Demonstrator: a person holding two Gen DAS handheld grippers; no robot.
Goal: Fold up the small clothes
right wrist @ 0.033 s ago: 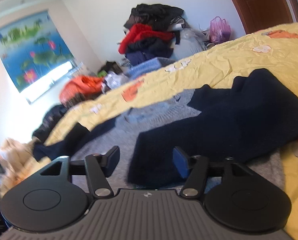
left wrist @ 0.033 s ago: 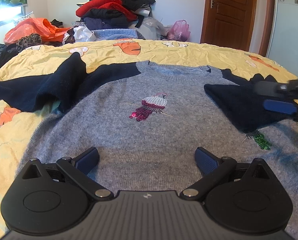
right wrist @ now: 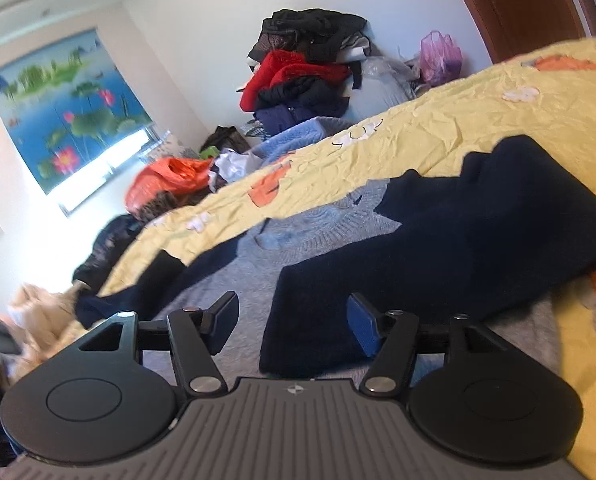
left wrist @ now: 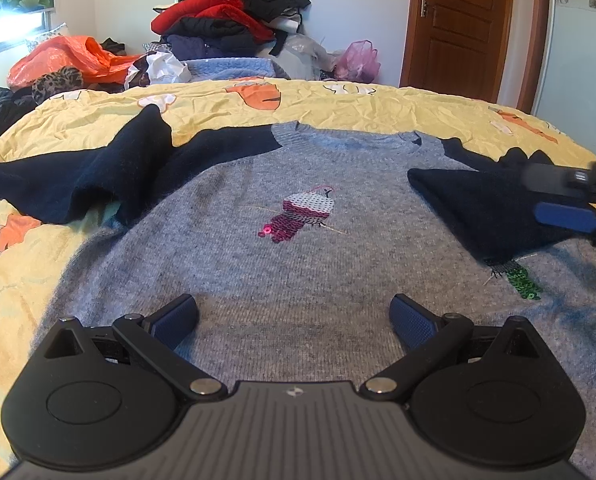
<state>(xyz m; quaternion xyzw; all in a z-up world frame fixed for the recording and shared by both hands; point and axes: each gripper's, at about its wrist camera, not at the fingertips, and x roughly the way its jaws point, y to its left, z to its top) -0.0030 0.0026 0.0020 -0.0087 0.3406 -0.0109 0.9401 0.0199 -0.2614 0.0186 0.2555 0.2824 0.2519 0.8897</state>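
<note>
A grey knit sweater (left wrist: 298, 264) with navy sleeves and a sequin bird lies flat on the yellow bedspread (left wrist: 337, 108). Its right navy sleeve (left wrist: 485, 204) is folded in over the chest; the left navy sleeve (left wrist: 78, 184) lies spread out to the left. My left gripper (left wrist: 294, 316) is open and empty, low over the sweater's lower body. My right gripper (right wrist: 294, 322) is open, its fingers on either side of the folded sleeve's cuff (right wrist: 309, 320) without clamping it. It also shows at the right edge of the left wrist view (left wrist: 565, 200).
A tall pile of red, black and navy clothes (left wrist: 226, 16) stands beyond the bed's far edge, with an orange plastic bag (left wrist: 66, 60) to its left and a pink bag (left wrist: 357, 56) by the wooden door (left wrist: 461, 24). Dark clothes (right wrist: 102, 248) hang off the bed's left side.
</note>
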